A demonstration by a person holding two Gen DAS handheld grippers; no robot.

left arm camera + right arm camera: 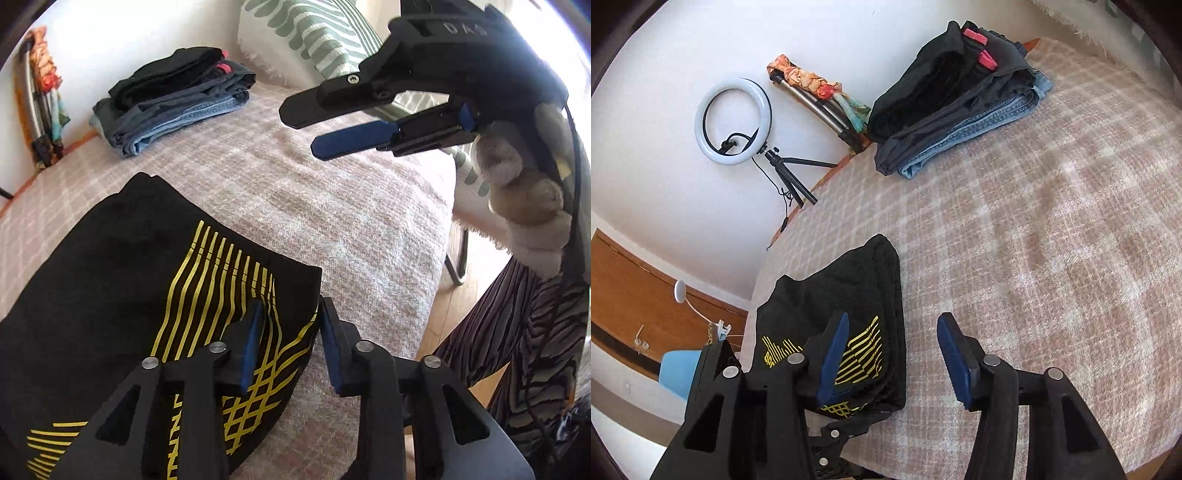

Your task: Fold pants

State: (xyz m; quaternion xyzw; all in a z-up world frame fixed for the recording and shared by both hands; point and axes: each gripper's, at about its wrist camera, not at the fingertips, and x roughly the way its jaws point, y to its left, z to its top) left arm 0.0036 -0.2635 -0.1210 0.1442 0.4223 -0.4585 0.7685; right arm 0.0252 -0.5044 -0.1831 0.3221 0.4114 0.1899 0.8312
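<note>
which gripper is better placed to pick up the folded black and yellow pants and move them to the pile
Left. The left gripper already straddles the near edge of the black pants, jaws narrow around it. The right gripper is lifted above the blanket, open and empty, away from the pants.

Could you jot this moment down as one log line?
black folded pants with yellow stripes: on pink blanket | left gripper: at edge | right gripper: open, empty
</note>
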